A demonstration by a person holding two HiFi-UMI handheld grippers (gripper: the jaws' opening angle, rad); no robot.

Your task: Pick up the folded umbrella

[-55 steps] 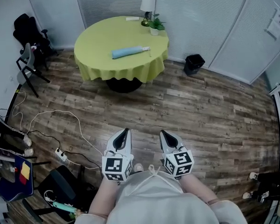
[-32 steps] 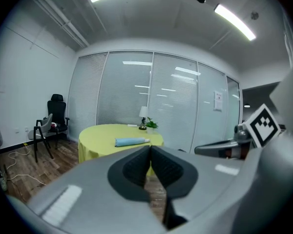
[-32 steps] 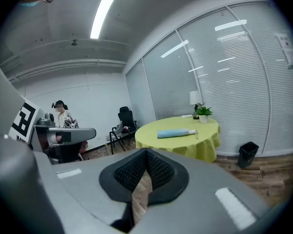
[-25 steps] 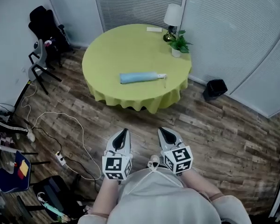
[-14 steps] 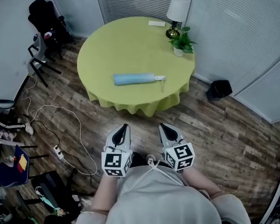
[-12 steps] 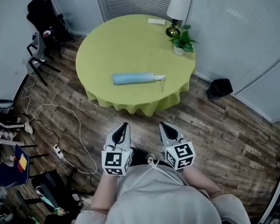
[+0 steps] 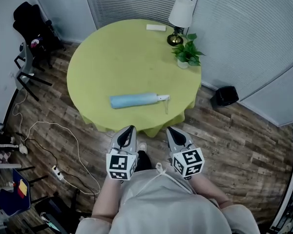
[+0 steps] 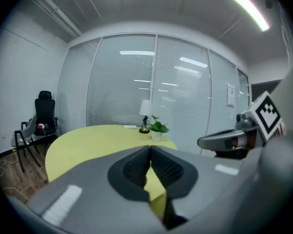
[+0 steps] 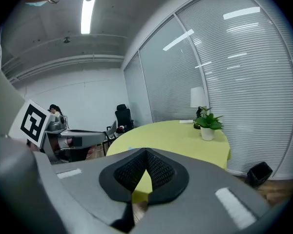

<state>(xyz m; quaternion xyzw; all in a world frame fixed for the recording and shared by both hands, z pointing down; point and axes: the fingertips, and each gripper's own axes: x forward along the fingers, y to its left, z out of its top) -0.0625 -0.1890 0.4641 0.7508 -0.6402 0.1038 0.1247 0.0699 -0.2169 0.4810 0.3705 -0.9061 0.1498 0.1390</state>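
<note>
Both grey hand-held tongs sit side by side close to the person's body, the left gripper (image 7: 130, 128) and the right gripper (image 7: 169, 130) aimed forward and slightly downward. Just ahead of their tips, the light-blue folded umbrella (image 7: 134, 100) lies flat on the round table with the yellow-green cloth (image 7: 112, 52). Its long axis runs crosswise to the jaws, with the white handle (image 7: 162, 98) toward the right gripper's side. Each pair of jaws is pressed together, empty and touching nothing.

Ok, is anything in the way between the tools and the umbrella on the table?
Nothing visible. The umbrella lies near the front edge of the table, just ahead of the left tool and right tool, with only bare table between. The lamp and plant stand at the far side, behind it.
</note>
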